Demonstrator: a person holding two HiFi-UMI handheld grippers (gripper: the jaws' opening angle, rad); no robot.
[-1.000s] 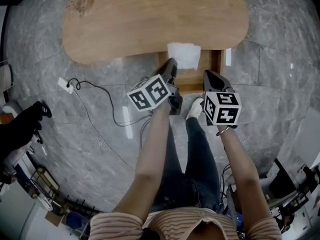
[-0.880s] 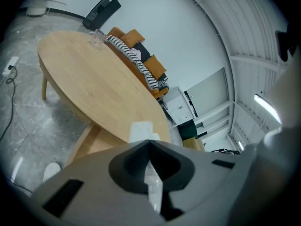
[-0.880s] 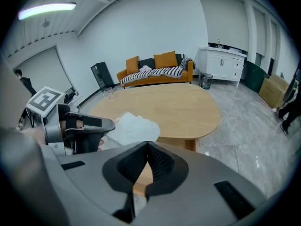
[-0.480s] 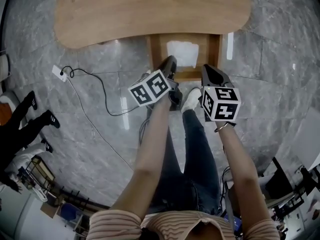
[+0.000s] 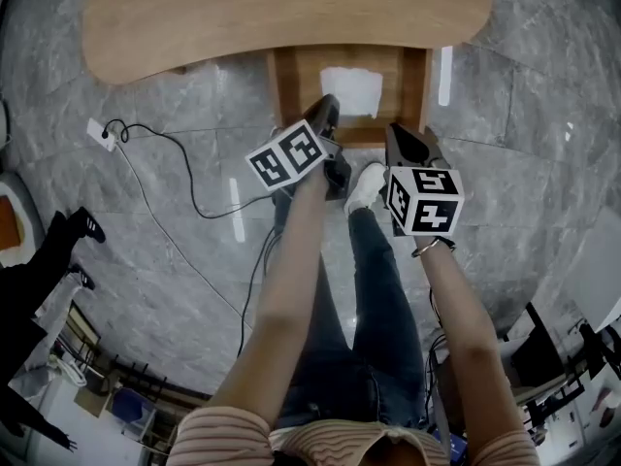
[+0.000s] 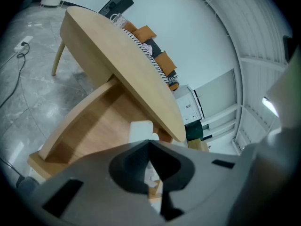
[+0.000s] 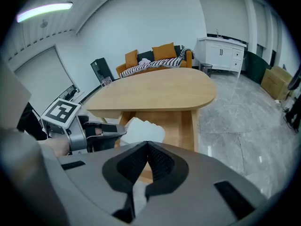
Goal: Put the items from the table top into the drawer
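Grey stone floor point(image 5: 543, 115) lies all around the wooden desk point(image 5: 291, 13). Its drawer point(image 5: 280, 85) is pulled open. The left hand-held gripper point(image 5: 328, 113) is squeezed tight on nothing, and so is the right hand-held gripper point(image 5: 396, 136). Both sit just by the drawer's front. A white bundle point(image 5: 351, 90) lies inside the drawer. It looks light and soft, so pinching one edge should lift it.

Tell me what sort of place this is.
Probably an office lounge or showroom: a polished grey stone floor, a sofa with orange cushions, a white cabinet and a wooden table.
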